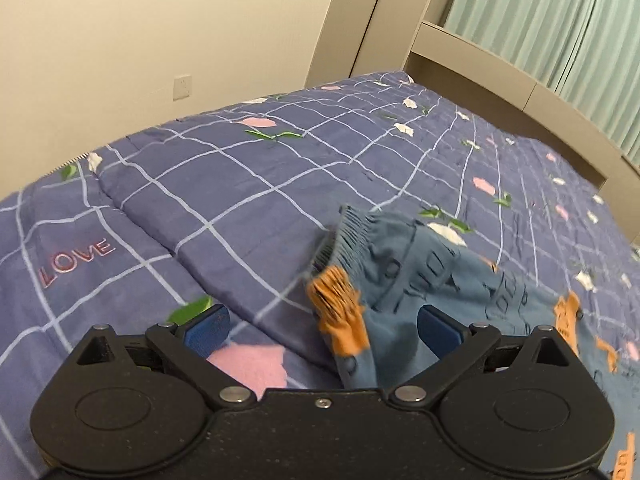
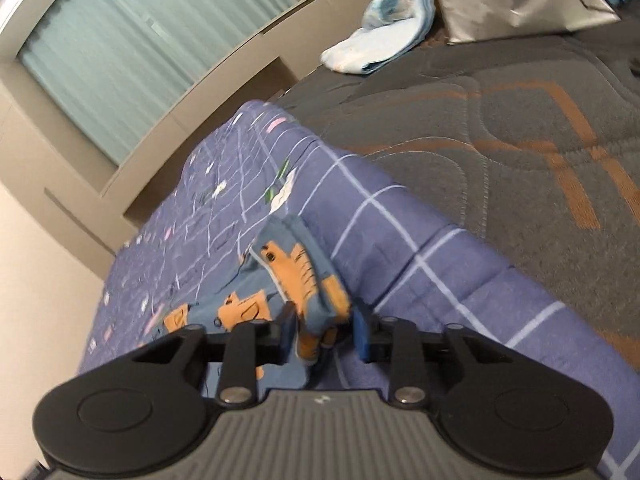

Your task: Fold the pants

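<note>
The left gripper [image 1: 323, 324] hung spread over the pants [image 1: 404, 280] on the quilt [image 1: 240, 184], while the right gripper [image 2: 322, 334] seemingly pinched a fold near the quilt's edge.

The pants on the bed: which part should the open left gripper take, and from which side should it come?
Probably the gathered waistband of the pants. It is a raised, bunched edge on the quilt, so the fingers can close across it. The left gripper is open just behind; come straight forward. The right gripper has jaws around a fold.
</note>
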`<state>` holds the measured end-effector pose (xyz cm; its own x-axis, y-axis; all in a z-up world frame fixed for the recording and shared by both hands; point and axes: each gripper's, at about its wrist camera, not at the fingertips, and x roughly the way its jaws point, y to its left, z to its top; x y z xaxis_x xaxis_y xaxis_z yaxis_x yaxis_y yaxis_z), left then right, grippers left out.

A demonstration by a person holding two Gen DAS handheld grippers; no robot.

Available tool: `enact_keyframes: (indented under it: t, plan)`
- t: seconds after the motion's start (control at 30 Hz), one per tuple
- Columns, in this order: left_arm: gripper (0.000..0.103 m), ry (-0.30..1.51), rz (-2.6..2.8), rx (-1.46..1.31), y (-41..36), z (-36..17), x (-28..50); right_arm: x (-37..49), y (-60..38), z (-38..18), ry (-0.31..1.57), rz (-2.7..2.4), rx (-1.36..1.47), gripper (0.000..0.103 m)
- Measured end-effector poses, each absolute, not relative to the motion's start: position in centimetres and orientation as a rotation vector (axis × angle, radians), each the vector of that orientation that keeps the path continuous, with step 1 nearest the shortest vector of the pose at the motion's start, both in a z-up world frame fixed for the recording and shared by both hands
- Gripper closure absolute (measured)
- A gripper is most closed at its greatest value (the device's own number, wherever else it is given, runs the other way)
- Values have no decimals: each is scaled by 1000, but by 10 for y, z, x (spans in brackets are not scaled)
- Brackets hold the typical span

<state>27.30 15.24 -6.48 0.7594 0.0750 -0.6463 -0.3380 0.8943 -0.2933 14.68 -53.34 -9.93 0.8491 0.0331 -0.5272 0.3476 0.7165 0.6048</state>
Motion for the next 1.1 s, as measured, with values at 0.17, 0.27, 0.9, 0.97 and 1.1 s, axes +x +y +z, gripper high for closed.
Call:
enact_keyframes:
  t: [0.17,0.27,0.9,0.97,1.1]
  plan:
    - [60,685,221,-428,164,-68,287,156,-519,-91,567,-218,674,80]
    - [82,679,179,-481,164,-64,288,155,-511,-85,568,-220,628,86]
    - [7,545,17,32,10,-9,324,151,-519,-91,536,-173,647,74]
    - [7,540,-94,75,-21,-13,341,150,-520,-93,528,-172,657,74]
    - [7,563,-206,184,-81,-35,371,149,-520,-94,518,-172,655,74]
